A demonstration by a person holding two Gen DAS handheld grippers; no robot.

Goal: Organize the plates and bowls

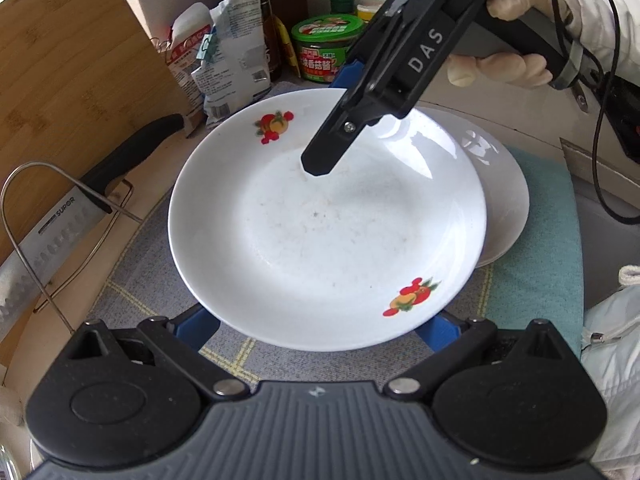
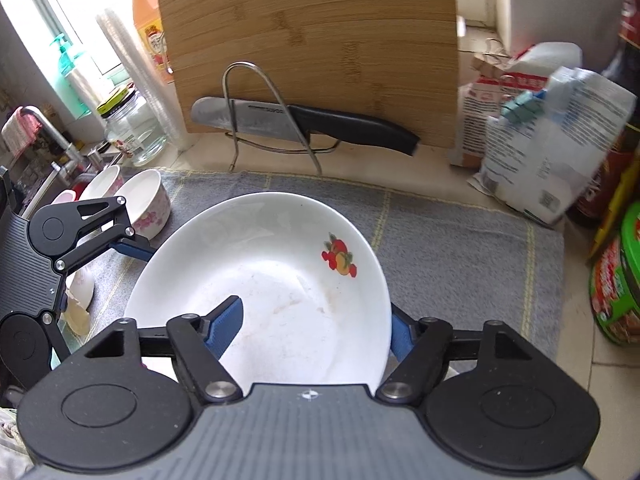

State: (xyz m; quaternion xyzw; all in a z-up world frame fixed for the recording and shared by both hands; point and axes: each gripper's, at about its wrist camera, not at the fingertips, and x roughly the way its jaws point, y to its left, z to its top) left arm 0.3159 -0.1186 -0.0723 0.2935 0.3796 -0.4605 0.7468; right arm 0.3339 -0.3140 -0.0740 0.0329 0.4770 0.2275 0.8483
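Evidently right tongs (image 2: 316, 330) astride plate (image 2: 280, 292) rim

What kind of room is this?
Most likely a home kitchen counter. A knife rests in a wire rack in front of a wooden cutting board, a tap stands at the left, and a fruit-patterned plate sits over a dish mat.
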